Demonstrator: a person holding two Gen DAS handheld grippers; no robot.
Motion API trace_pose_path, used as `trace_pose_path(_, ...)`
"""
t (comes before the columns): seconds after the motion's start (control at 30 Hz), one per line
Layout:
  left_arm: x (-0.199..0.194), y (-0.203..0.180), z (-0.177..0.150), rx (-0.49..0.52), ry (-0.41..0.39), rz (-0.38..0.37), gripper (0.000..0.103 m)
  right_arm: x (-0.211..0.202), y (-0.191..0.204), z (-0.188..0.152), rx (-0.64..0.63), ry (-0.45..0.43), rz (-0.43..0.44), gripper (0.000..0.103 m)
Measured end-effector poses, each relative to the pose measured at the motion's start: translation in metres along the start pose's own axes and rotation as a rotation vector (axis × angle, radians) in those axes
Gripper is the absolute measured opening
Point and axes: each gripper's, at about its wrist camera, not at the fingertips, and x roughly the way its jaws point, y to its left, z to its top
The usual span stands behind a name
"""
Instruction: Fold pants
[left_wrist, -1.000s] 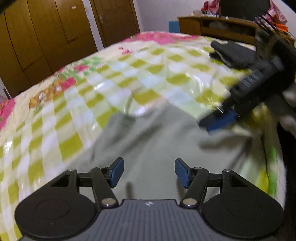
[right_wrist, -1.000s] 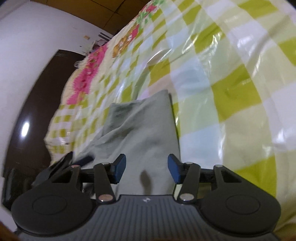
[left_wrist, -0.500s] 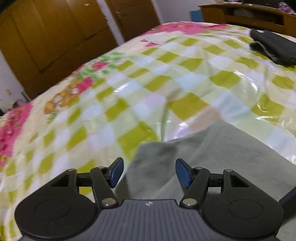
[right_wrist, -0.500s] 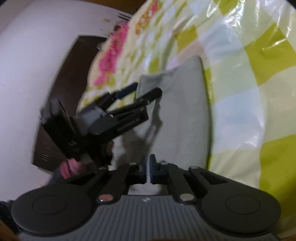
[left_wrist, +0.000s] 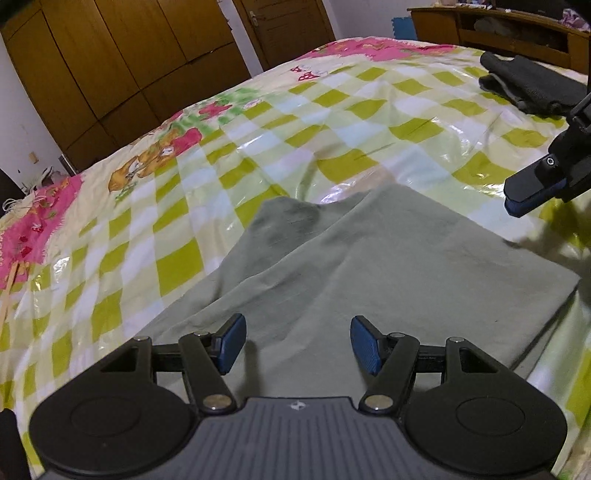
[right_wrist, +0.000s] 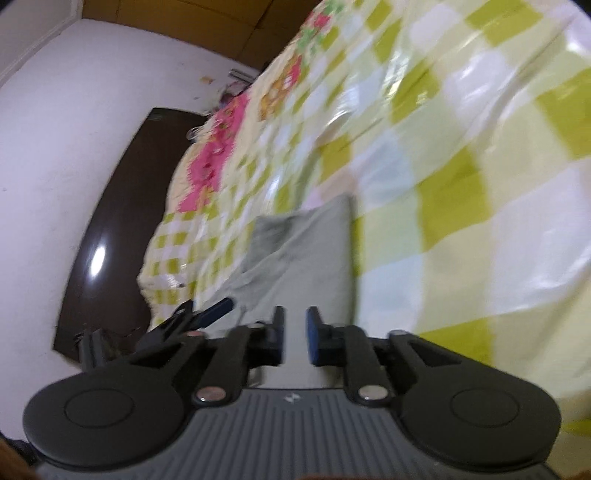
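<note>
Grey-green pants (left_wrist: 369, 266) lie folded into a flat rectangle on the checked bedspread (left_wrist: 155, 206); in the right wrist view the pants (right_wrist: 306, 251) run away from the fingers. My left gripper (left_wrist: 298, 343) hovers open over the near part of the cloth, with nothing between its blue pads (left_wrist: 231, 343). In the air beside the pants' right corner is my right gripper (left_wrist: 532, 190), holding nothing. From its own camera the right gripper (right_wrist: 295, 338) has its jaws parted by a narrow gap. The left gripper (right_wrist: 207, 314) shows low at the left there.
A dark grey folded garment (left_wrist: 532, 85) lies on the bed at the far right. Wooden wardrobes (left_wrist: 110, 66) and a door stand behind the bed, with a wooden shelf unit (left_wrist: 498, 26) at the back right. A dark headboard (right_wrist: 110, 229) lines the white wall.
My right gripper went from open to shut and now has its jaws parted slightly again. The left gripper stayed open and drew back, bringing more of the folded pants into its view.
</note>
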Motion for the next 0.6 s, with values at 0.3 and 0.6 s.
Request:
trace_pose_path(0.3,-0.001,0.006,-0.012,-0.069,-0.007,-0.062,0.075,0.041,-0.007,0.008,0.043,0.152,-0.111,0.024)
trace_pose_path(0.6,-0.003,0.009,-0.021,-0.085,-0.026,-0.104,0.075,0.086,0.004,0.014,0.09,0.222,-0.013,0.031)
